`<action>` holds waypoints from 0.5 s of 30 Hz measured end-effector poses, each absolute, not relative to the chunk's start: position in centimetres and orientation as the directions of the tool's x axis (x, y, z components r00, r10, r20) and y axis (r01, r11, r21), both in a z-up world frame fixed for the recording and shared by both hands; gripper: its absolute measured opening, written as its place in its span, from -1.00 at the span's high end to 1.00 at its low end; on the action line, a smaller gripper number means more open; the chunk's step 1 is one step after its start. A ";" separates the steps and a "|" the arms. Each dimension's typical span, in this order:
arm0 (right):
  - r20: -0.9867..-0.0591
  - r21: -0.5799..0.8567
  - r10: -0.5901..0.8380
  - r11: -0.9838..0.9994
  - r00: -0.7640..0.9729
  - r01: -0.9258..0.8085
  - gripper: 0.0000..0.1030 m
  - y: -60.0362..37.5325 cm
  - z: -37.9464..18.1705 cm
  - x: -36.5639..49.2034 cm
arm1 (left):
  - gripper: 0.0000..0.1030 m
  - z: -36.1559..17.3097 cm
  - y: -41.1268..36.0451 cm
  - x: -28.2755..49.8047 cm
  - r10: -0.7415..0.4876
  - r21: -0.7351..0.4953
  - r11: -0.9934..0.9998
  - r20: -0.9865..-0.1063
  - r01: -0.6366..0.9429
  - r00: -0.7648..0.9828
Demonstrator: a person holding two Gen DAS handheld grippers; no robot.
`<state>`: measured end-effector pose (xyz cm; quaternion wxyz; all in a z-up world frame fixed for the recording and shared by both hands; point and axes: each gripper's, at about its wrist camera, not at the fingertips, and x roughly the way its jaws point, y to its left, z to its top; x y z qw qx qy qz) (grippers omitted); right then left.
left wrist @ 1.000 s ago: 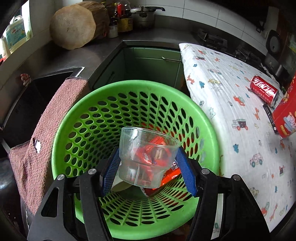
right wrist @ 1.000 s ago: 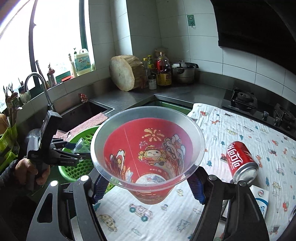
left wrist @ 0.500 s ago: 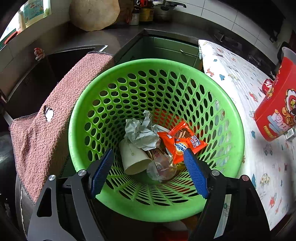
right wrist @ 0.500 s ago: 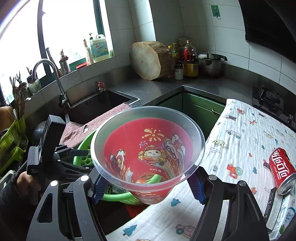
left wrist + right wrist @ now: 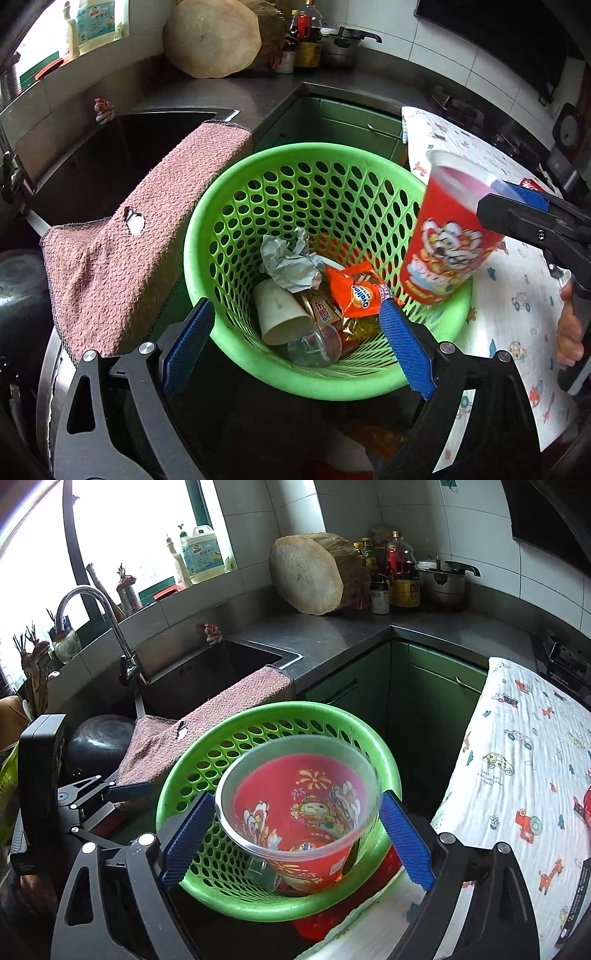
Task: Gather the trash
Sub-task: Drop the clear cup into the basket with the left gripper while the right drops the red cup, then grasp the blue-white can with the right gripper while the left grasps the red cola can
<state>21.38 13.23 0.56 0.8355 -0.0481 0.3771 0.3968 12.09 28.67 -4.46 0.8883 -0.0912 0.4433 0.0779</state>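
A green perforated basket (image 5: pixel 369 177) holds crumpled paper (image 5: pixel 291 262), a white paper cup (image 5: pixel 277 314), an orange snack wrapper (image 5: pixel 358 295) and a clear plastic cup (image 5: pixel 317 345). My left gripper (image 5: pixel 295 306) hovers over the basket's near rim with its jaws opening and nothing between them. A red printed cup (image 5: pixel 295 812) with a clear rim hangs blurred over the green basket (image 5: pixel 332 716), between the pads of my right gripper (image 5: pixel 295 797). Those jaws are opening, and a thin gap shows on each side of the cup. The left wrist view shows the red cup (image 5: pixel 447 243) at the basket's right rim.
A pink towel (image 5: pixel 147 229) hangs over the sink edge left of the basket. A cartoon-print cloth (image 5: pixel 517 775) covers the table on the right. A faucet (image 5: pixel 92 602), a dark pot (image 5: pixel 99 738), a round chopping block (image 5: pixel 306 579) and bottles stand behind.
My left gripper let go of the clear cup, which now lies in the basket, and its jaws widened. My right gripper carried the red cup from over the table to the basket and released it.
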 end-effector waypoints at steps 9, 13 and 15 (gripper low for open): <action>-0.643 0.210 0.622 0.704 0.447 -0.678 -0.71 9.4 2.0 20.7 | -0.77 -4.1 28.4 11.4 0.057 -0.101 0.969 -0.794 -0.223 0.605; -0.637 0.168 0.580 0.747 0.508 -0.643 -0.73 5.4 2.5 20.2 | -0.78 -3.8 27.3 11.6 0.049 -0.098 0.974 -0.789 -0.204 0.612; -0.633 0.155 0.554 0.775 0.540 -0.613 -0.73 3.0 2.7 20.1 | -0.78 -3.7 26.6 11.9 0.042 -0.096 0.977 -0.788 -0.190 0.614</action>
